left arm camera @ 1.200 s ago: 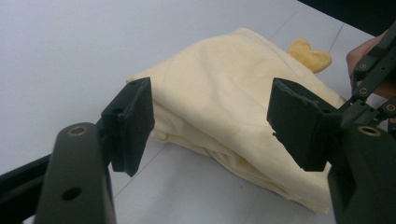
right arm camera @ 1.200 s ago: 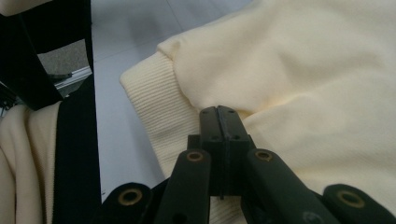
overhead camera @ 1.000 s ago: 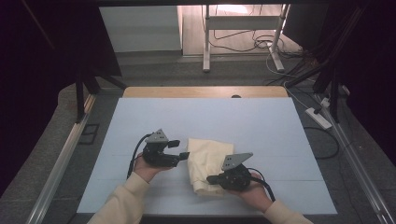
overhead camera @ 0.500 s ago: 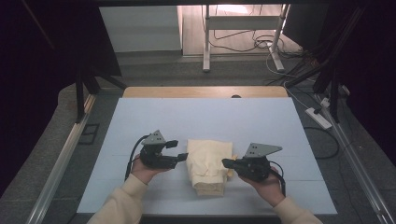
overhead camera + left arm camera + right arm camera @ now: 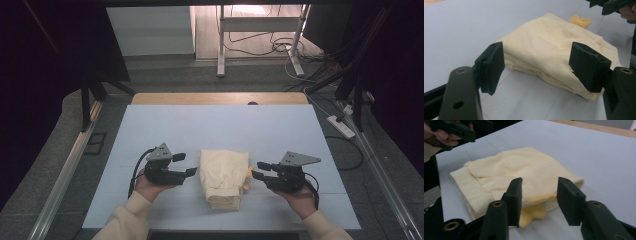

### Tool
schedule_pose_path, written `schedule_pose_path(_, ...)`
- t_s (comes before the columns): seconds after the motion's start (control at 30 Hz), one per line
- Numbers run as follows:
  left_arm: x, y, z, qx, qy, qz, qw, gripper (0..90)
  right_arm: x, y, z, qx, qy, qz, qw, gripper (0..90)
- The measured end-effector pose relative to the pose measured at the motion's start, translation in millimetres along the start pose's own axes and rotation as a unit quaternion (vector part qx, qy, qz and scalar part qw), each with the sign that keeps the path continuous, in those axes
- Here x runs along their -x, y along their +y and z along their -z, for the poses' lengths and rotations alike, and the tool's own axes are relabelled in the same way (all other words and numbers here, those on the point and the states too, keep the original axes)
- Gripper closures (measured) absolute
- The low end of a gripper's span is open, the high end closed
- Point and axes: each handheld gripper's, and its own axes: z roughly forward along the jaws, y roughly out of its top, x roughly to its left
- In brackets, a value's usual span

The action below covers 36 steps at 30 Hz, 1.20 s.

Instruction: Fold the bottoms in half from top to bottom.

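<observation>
From above, the folded cloth [image 5: 224, 177] lies lengthwise near-to-far on the table [image 5: 220, 125], between the left gripper [image 5: 187, 164] and right gripper [image 5: 258, 170], both aimed inward. In each gripper view, spread jaws frame the cloth without touching; the right's have just been opening.

pale yellow folded cloth [image 5: 224, 176], light blue table [image 5: 220, 125]

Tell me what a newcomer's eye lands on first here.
A folded pale yellow garment lies on the light blue table, near its front edge. A left hand-held gripper and a right hand-held gripper flank it, jaws open and apart from the cloth; the right's have just been opening.
</observation>
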Motion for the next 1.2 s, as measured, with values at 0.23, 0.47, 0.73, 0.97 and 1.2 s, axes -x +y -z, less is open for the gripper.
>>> schedule_pose_path(0.23, 1.3, -11.4, 8.6, -0.006, 0.006, 0.007, 0.9999, 28.0, 10.3, -9.0, 17.6, 0.003, -0.026, -0.003, 0.9997, 45.1)
schedule_pose_path(0.47, 2.6, -22.2, 18.1, -0.011, 0.007, 0.011, 0.9999, 27.8, 26.9, -20.0, 39.9, 0.008, -0.051, -0.015, 0.9986, 40.1)
schedule_pose_path(0.73, -0.3, -26.8, 23.1, -0.011, 0.010, 0.017, 0.9998, 27.5, 38.7, -29.9, 56.8, 0.014, -0.066, -0.033, 0.9972, 38.8)
schedule_pose_path(0.97, -2.2, -26.8, 24.9, -0.008, 0.012, 0.018, 0.9997, 27.4, 35.7, -28.4, 52.9, 0.006, -0.061, -0.018, 0.9980, 38.2)
schedule_pose_path(1.2, -5.1, -28.0, 25.4, -0.009, 0.013, 0.022, 0.9996, 27.4, 34.2, -28.5, 50.6, 0.002, -0.057, -0.015, 0.9983, 37.8)
